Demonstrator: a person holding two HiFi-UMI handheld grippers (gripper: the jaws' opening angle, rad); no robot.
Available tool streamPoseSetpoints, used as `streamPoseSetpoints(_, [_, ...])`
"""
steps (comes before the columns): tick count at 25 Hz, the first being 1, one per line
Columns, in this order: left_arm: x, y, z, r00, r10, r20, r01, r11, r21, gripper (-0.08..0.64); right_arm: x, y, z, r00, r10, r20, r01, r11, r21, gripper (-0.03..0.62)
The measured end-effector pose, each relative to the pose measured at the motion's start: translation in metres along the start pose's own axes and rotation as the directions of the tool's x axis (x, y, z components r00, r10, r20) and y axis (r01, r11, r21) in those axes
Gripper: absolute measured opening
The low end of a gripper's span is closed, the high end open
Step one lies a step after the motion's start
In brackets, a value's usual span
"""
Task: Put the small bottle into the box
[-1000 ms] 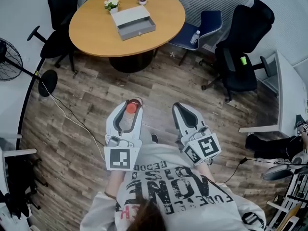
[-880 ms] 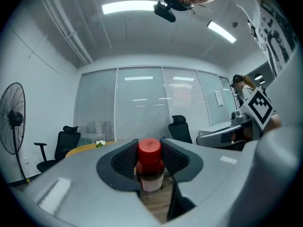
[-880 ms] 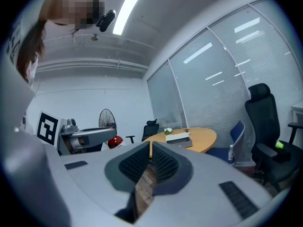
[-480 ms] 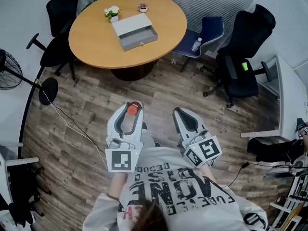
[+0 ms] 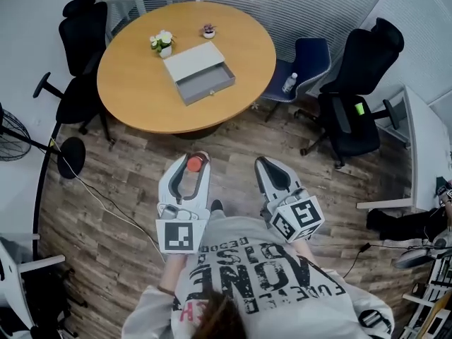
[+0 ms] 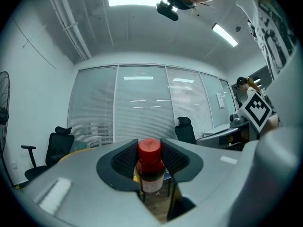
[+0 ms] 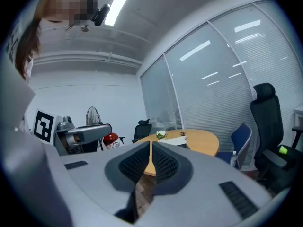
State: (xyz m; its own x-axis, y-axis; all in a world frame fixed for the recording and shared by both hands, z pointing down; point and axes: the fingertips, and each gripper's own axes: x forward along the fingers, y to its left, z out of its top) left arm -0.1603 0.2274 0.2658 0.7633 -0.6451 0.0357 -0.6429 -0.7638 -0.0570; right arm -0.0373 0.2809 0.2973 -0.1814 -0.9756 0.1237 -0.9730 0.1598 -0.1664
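While the person stands on the wood-plank floor [image 5: 127,182], the round wooden desk [image 5: 134,90] lies ahead of them, ringed by black office chairs [image 5: 360,83] and a blue chair [image 5: 305,61] with a clear water bottle [image 5: 289,82] on its seat. Near the middle of the desk sits the box [image 5: 201,73], grey with a white top, its drawer end standing open on the side nearer the person. Both tools are held level in front of the person's chest, side by side over the floor and well short of the desk. The left tongs [image 5: 195,159] stand partly open and are clamped on the small bottle [image 6: 150,167], which is upright between the ribbed pads, its red cap level with the tips and its dark body and pale label below. The right tongs [image 5: 268,163] are closed, the two pads meeting with only a thin slit between them and nothing in it. Beyond the box, a little pot of white flowers [image 5: 162,43] and a smaller plant [image 5: 208,30] stand on the desk's far side.
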Motion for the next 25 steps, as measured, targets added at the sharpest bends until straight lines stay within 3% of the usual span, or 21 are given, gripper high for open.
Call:
streamPoseSetpoints(11, [0.034,0.063,-0.023,0.999,-0.016,-0.038,0.014,0.999,-0.040,0.153,0.069,0.003,-0.006,0.999,-0.044,-0.023,0.045,0.999,0.025,0.021])
streamPoseSetpoints(18, [0.045,0.076,-0.033,0.999,-0.008,-0.054,0.005,0.998,-0.059,0.153,0.084,-0.011,-0.005,0.996,-0.071,-0.049,0.072,0.997,0.013,0.021])
streamPoseSetpoints(25, [0.067,0.084,-0.041,0.997,0.031,-0.069,-0.036,0.996,-0.077,0.153,0.107,-0.031,-0.009,0.997,-0.041,-0.061,0.043,0.999,0.028,0.021])
